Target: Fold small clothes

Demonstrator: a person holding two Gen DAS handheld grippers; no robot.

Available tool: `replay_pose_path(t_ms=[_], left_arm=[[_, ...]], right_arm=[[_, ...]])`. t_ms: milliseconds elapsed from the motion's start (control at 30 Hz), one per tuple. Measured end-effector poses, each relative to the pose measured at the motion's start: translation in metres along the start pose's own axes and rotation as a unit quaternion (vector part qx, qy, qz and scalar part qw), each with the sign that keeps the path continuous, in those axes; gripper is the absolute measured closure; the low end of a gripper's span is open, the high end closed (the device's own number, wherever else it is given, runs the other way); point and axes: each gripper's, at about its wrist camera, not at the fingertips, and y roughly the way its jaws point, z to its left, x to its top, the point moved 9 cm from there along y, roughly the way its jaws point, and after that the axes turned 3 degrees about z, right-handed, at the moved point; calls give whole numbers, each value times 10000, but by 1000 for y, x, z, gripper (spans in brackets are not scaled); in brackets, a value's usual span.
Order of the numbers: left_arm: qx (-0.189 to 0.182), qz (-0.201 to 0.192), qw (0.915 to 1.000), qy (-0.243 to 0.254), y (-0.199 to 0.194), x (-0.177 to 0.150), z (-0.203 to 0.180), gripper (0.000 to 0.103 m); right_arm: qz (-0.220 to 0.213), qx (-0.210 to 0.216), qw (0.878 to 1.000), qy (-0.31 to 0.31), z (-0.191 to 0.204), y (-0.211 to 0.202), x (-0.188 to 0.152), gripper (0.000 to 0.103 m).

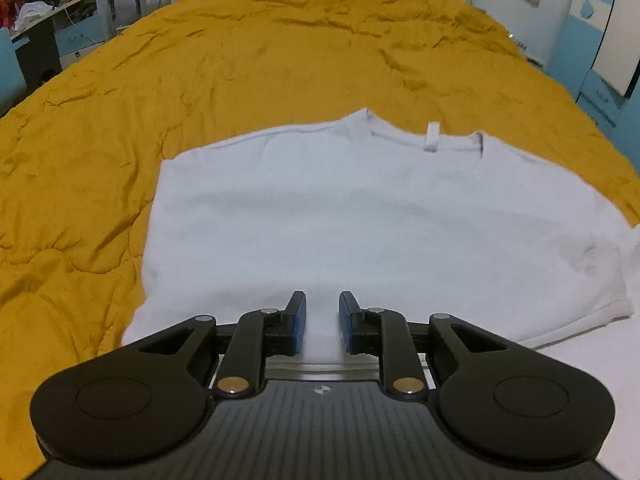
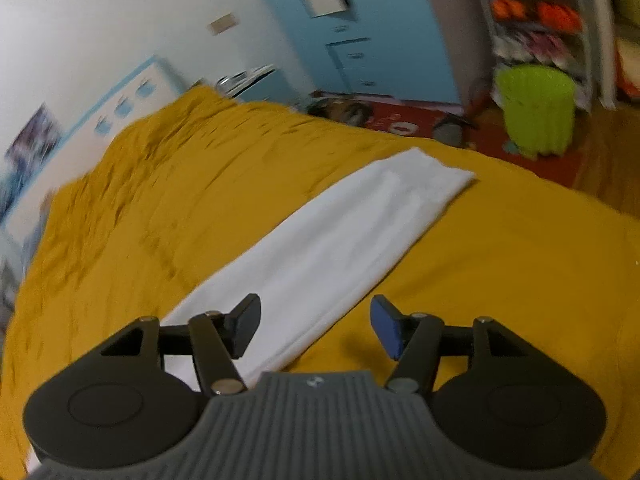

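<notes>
A white long-sleeved shirt (image 1: 360,216) lies flat on a mustard-yellow quilt (image 1: 200,60), collar and label at the far side. My left gripper (image 1: 322,322) hovers over the shirt's near hem; its jaws stand a little apart and I see nothing pinched between them. In the right wrist view a long white sleeve (image 2: 340,240) stretches away across the quilt (image 2: 500,260). My right gripper (image 2: 316,326) is open wide and empty above the sleeve's near end, its left finger over the cloth.
A desk with clutter (image 1: 44,28) stands at the far left of the bed. Blue cabinets (image 2: 360,40), a green bin (image 2: 536,112), a shelf of clothes (image 2: 532,12) and a red mat (image 2: 420,120) are beyond the bed's right edge.
</notes>
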Motion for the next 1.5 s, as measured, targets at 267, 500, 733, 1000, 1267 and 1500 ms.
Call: replay_pose_path(t_ms=[267, 500, 733, 1000, 1267, 1500], left_arm=[[233, 65, 9997, 30, 15, -1, -3, 74], [319, 37, 9995, -4, 17, 0, -4, 73], [332, 10, 9994, 16, 11, 1, 0, 73], [67, -240, 9996, -129, -24, 4, 12, 73], [-114, -484, 9987, -125, -62, 5, 33, 73], [-136, -747, 9964, -375, -90, 14, 73, 73]], right_arm=[[-169, -192, 9945, 1012, -69, 44, 42, 47], [-148, -439, 9906, 1286, -100, 87, 75, 85], [-420, -480, 9967, 509, -58, 70, 87, 103], [-716, 741, 9901, -953, 113, -25, 72, 103], [-869, 2416, 9519, -1670, 312, -134, 2, 103], [-595, 3065, 9322, -1830, 437, -162, -110, 103]])
